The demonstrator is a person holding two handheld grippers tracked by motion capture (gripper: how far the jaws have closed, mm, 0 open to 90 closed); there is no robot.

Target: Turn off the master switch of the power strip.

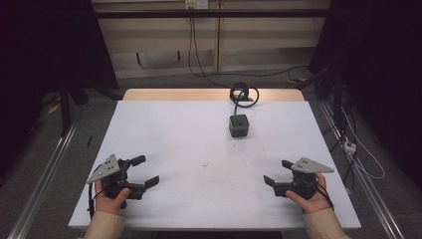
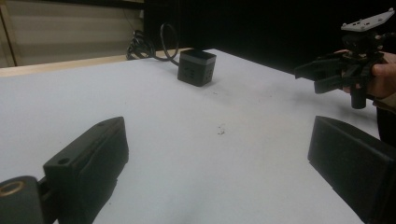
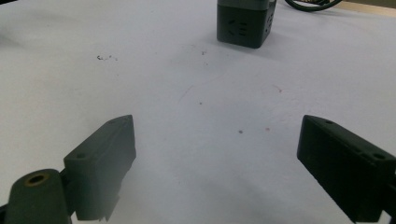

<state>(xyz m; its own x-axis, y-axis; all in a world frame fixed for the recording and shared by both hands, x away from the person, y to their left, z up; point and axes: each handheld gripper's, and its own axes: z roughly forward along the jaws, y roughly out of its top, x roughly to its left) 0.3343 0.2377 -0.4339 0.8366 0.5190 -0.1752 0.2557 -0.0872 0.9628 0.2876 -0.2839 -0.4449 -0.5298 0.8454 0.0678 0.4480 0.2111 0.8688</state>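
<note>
I am looking down on a white, flat-topped bench (image 1: 164,149) with a bare wooden strip along its far edge. My left hand-held gripper (image 1: 145,170) hovers near the front left corner, its two black jaws spread wide apart with nothing between them. My right hand-held gripper (image 1: 277,172) sits near the front right corner, jaws likewise parted and empty, pointing inward toward the other.

The thing nearest my reach is a small dark grey cube-shaped power socket block (image 1: 239,125), standing upright toward the far edge, a little right of centre and well apart from both grippers. In the right gripper view its near face (image 3: 243,24) shows slotted outlets. A thick black cable (image 1: 242,93) runs from its far side and loops in a coil on the wooden strip.

I judge the block rigid, hard plastic, fairly dense for its size and somewhat slick on its smooth sides. I would close on two opposite flat side walls, low down, and expect the stiff cable to tug and twist it as it lifts.
</note>
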